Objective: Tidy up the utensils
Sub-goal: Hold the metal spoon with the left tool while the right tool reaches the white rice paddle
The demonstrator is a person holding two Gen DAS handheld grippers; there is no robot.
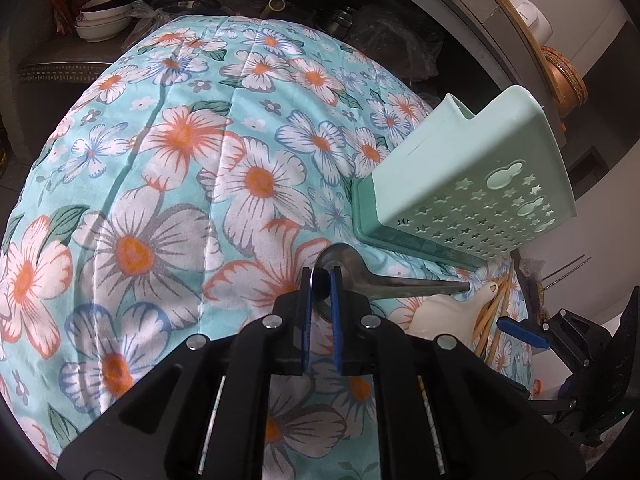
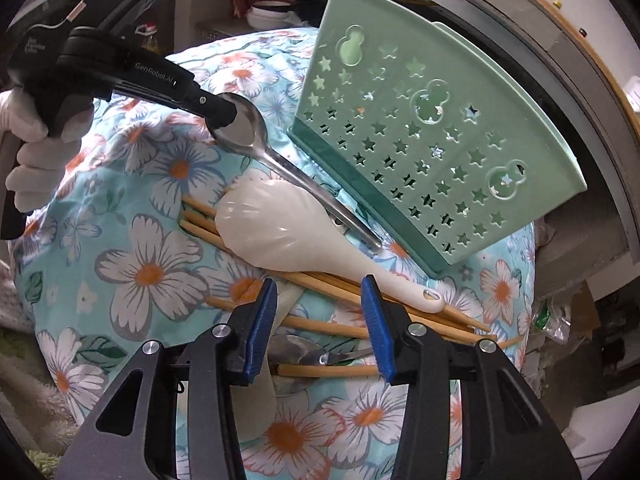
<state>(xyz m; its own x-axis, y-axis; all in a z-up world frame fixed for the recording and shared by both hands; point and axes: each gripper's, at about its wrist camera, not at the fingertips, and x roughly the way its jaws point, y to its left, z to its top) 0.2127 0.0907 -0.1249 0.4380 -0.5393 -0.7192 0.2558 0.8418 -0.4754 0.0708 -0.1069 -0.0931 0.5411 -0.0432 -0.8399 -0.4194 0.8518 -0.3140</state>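
My left gripper is shut on the bowl of a metal spoon, whose handle points right toward a mint-green star-perforated basket lying on its side. From the right wrist view, the same left gripper pinches the spoon beside the basket. My right gripper stands open just above a pile: a white rice paddle, several wooden chopsticks and a second metal spoon. Chopsticks lie between its fingers, untouched by the pads.
Everything rests on a floral turquoise cloth over a rounded surface. A white-gloved hand holds the left gripper. Stacked bowls sit on a dark shelf behind. Another pale utensil lies under my right gripper's left finger.
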